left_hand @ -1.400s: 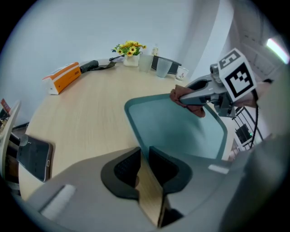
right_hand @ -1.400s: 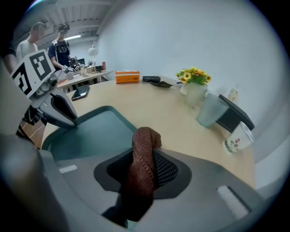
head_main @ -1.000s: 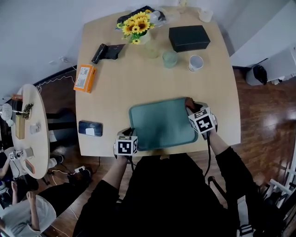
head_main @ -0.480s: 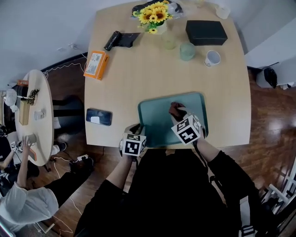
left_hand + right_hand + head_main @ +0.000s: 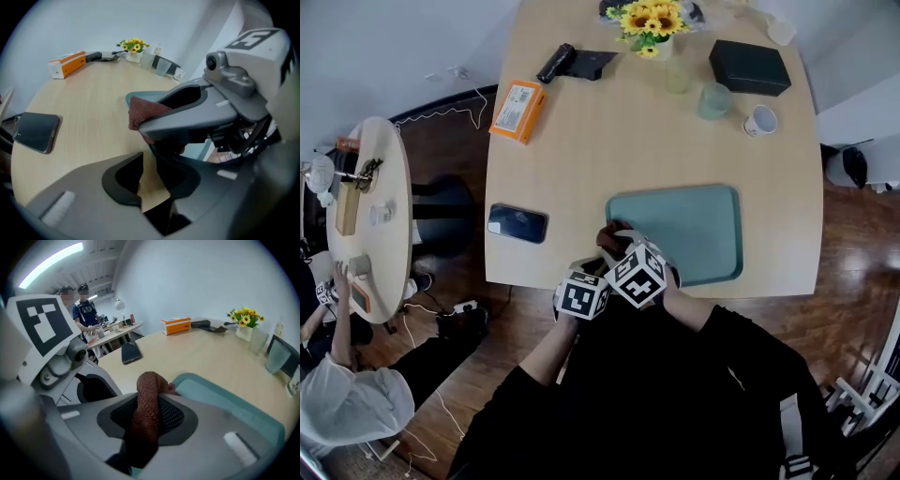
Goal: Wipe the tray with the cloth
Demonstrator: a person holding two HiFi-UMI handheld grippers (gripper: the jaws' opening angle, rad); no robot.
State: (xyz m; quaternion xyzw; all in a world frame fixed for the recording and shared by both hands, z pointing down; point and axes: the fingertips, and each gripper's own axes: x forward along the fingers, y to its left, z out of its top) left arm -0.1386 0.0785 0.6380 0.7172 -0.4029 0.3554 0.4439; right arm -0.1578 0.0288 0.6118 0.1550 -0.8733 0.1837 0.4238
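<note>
**Cloth (image 5: 149, 392) at tray's (image 5: 698, 234) near-left corner**

Right gripper (image 5: 146, 417) clamps the bunched cloth there, by the table's (image 5: 581, 159) near edge. The tray's long axis runs rightward along that edge. Left gripper (image 5: 148, 182), just beside, has been opening its jaws, nothing between.

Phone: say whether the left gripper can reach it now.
Probably yes: the phone lies on the table left of the left gripper, whose empty fingers have just been opening; nothing stands between.
</note>
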